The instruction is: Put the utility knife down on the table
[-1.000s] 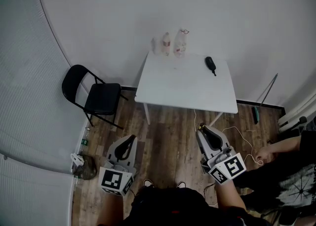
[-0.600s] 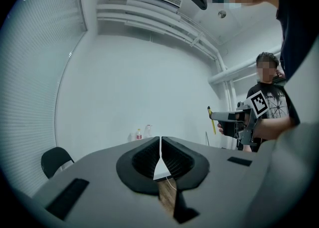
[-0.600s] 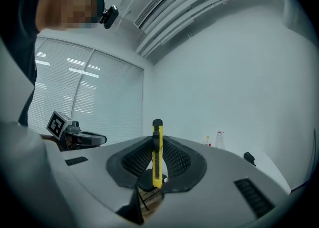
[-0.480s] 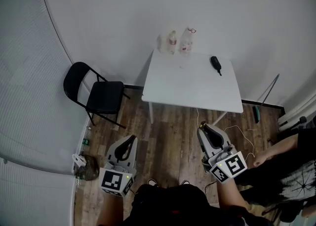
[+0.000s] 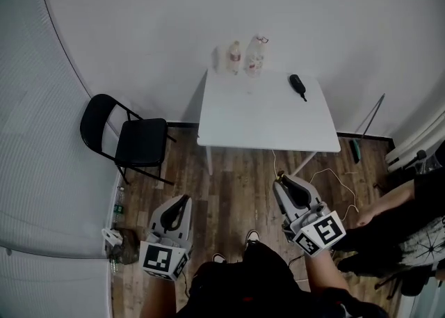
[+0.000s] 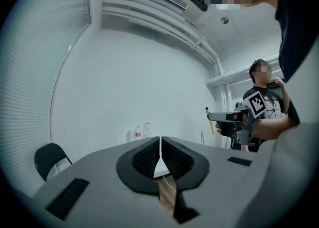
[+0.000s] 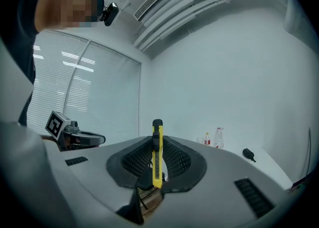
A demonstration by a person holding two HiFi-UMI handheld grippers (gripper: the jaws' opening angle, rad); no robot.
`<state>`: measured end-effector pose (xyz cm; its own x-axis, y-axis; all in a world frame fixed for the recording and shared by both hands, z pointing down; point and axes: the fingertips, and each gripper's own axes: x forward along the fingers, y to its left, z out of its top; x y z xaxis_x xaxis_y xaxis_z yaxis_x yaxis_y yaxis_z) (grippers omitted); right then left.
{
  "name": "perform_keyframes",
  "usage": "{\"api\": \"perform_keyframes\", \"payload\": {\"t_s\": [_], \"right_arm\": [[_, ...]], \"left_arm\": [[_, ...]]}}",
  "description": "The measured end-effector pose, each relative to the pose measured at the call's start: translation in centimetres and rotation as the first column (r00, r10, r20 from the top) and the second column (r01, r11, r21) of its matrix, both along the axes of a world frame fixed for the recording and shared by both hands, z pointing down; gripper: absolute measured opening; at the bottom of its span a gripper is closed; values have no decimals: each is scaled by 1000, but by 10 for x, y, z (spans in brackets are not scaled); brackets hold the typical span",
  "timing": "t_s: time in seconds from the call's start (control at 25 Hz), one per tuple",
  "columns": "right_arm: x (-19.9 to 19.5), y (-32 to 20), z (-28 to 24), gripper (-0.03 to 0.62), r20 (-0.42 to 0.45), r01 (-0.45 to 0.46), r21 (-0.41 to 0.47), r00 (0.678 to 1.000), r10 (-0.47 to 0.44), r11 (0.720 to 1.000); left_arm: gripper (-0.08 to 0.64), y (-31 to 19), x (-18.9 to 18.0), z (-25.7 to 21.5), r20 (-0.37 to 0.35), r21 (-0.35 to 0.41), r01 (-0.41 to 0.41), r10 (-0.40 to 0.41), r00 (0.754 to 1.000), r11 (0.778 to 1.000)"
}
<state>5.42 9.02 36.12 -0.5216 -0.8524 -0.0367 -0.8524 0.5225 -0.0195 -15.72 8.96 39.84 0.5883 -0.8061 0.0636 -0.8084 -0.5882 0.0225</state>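
Note:
A yellow utility knife [image 7: 157,152] with a black end stands upright between the jaws of my right gripper [image 7: 157,148], which is shut on it. In the head view that gripper [image 5: 284,184] hangs over the wooden floor, short of the white table [image 5: 268,118], with the knife's tip [image 5: 280,175] showing at its front. My left gripper [image 5: 183,203] is level with it on the left, its jaws shut with nothing between them [image 6: 160,147]. The left gripper view also shows the right gripper [image 6: 234,122] and the knife [image 6: 210,120].
Two bottles [image 5: 245,57] and a black object [image 5: 297,85] sit near the table's far edge. A black folding chair [image 5: 132,139] stands left of the table. A cable [image 5: 327,174] lies on the floor, and a person [image 5: 410,219] sits at the right.
Both grippers have been carried along together as the person steps; a foot now shows between them. The table has shifted slightly in view. The knife stays clamped.

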Motion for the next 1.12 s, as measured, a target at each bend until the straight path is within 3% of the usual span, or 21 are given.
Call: {"api": "perform_keyframes", "payload": {"t_s": [0.56,0.76,1.12], "right_arm": [[16,-108,14,73,49,26,-2,998,-26,1000],[39,-170,14,74,66,48,2,997,-48,999],[89,-274,27,74,89,114,-42,990,-110,993]], "left_arm": [[31,-92,16,9,51,-30,13,-11,999,999],[31,-149,37,0,50,8,45,-45,998,999],[31,-238,92,-5,40,-23,95,-94,995,995]]}}
